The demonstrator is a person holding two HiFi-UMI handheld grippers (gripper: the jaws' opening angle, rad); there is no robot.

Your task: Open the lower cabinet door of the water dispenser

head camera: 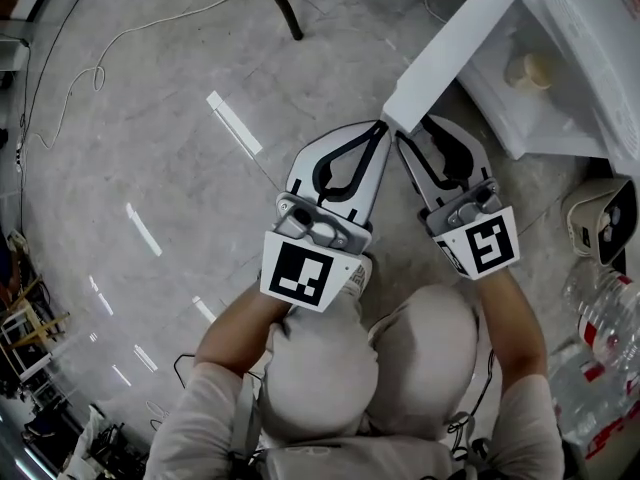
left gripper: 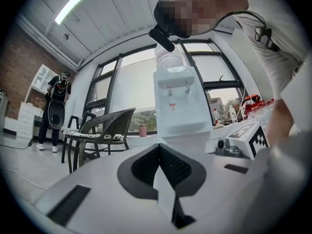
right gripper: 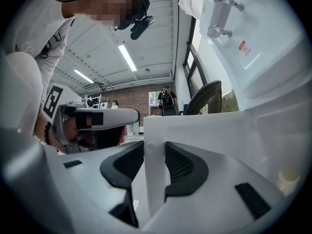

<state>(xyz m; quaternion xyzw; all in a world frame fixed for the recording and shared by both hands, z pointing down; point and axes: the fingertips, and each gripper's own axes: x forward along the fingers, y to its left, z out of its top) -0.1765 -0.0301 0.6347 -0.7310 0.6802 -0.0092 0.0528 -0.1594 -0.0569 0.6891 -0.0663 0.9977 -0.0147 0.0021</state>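
Observation:
The white water dispenser (head camera: 585, 48) stands at the upper right, and its lower cabinet door (head camera: 450, 53) is swung out toward me. My right gripper (head camera: 415, 128) is shut on the door's free edge. In the right gripper view that edge (right gripper: 155, 179) stands upright between the two black pads (right gripper: 183, 167), with the right gripper (right gripper: 155, 152) round it. My left gripper (head camera: 382, 126) sits just left of the door edge, fingertips together and holding nothing. In its own view the left gripper (left gripper: 159, 145) points at the dispenser (left gripper: 178, 101). A pale cup (head camera: 530, 68) stands inside the open cabinet.
Clear plastic bottles (head camera: 605, 348) and a beige device (head camera: 600, 218) lie on the floor at the right. A cable (head camera: 90, 78) snakes over the grey floor at the upper left. A wicker chair (left gripper: 105, 126) and a standing person (left gripper: 56, 106) are off to the left.

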